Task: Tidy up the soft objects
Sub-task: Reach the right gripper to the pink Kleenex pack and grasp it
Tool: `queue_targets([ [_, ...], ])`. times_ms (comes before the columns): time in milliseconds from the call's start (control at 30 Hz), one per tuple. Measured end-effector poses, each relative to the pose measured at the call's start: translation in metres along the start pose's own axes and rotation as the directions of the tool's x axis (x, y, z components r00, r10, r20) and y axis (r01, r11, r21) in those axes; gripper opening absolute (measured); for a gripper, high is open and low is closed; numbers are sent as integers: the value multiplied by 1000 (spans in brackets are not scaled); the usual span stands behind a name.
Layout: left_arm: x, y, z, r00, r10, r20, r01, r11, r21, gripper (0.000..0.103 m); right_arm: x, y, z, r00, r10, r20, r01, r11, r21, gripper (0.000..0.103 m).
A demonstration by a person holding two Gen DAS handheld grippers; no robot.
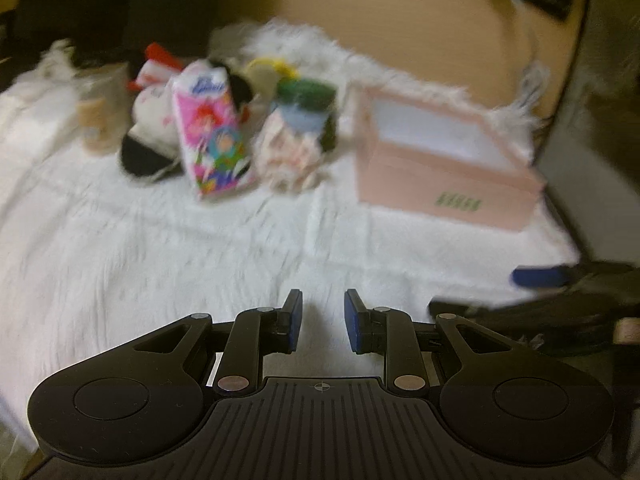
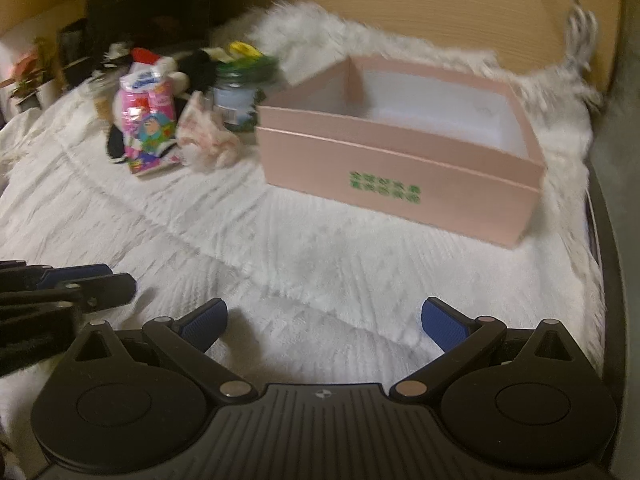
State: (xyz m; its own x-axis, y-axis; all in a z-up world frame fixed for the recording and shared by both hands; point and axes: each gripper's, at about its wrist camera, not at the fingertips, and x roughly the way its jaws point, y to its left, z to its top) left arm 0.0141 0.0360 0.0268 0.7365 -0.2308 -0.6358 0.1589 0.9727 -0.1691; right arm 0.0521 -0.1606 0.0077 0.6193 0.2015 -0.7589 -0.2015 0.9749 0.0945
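White fluffy blanket (image 2: 280,240) bearing an empty pink box (image 2: 400,168) and, beside it, an unsorted heap of soft toys (image 2: 160,120); nothing is packed yet. Left gripper (image 1: 322,320), jaws narrowly parted, and right gripper (image 2: 324,320), jaws wide, hold nothing; the heap lies well ahead of both

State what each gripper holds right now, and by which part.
Nothing is held. The left gripper has a narrow, empty gap between its fingers; the right gripper is wide open over the white rug.

pink box (image 2: 400,168), white fluffy rug (image 2: 280,248)
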Motion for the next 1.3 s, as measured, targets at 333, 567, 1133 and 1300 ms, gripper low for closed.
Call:
queue_targets([
  [333,-20,97,91,992,-71,106,64,996,68,27,5,13,27,989,-42,-139,51,997,65,103],
  [567,-8,185,159,993,-88,78,89,996,-9,27,-30,69,86,983,-158,92,147,983,113,103],
  [1133,94,364,308,958,-235,-166,164,920,-356,27,-18,186,132,946,-303,120,298,953,54,103],
  [1300,143,386,310,919,-294,-263,137,863,-487,27,-14,189,130,947,-308,87,303,950,75,103],
])
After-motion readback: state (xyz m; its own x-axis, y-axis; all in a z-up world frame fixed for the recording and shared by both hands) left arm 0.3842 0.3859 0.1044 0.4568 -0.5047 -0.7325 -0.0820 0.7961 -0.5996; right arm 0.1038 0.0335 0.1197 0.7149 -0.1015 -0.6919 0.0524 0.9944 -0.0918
